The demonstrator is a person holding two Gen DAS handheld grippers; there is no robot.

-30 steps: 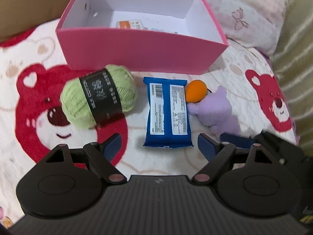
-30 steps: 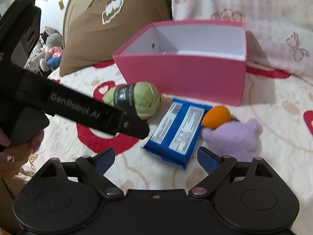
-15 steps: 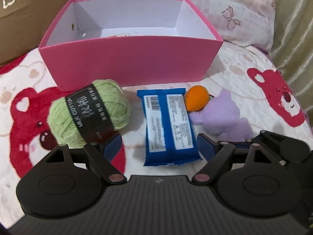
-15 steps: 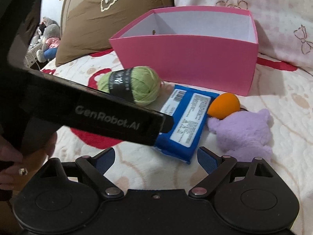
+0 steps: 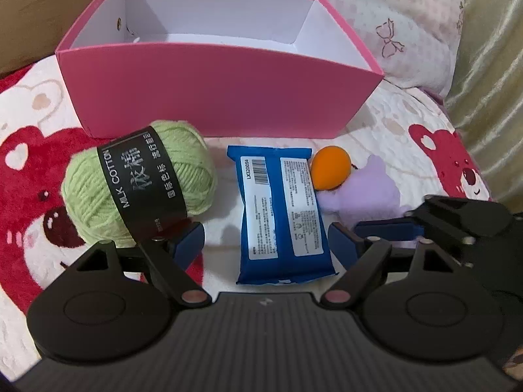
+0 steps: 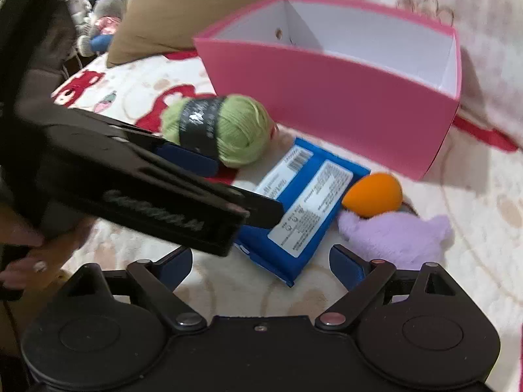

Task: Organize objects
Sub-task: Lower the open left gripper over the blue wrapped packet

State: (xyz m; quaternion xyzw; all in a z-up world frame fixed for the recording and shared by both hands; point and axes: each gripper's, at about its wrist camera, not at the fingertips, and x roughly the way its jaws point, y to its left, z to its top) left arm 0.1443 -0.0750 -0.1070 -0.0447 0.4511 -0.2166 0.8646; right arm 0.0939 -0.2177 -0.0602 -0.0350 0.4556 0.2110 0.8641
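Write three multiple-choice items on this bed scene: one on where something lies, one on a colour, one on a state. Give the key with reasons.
1. What lies between the yarn ball and the orange sponge?
A. the blue packet
B. a remote
C. a cup

2. What colour is the outside of the box?
A. green
B. pink
C. grey

3. How do the left tongs stand?
A. shut on the yarn
B. shut on the sponge
C. open, gripping nothing

Key: 1 A, the packet lies flat between the two in the left wrist view. 2 B, its outer walls are pink and the inside white. 3 C, the pads stand apart on either side of the packet's near end.
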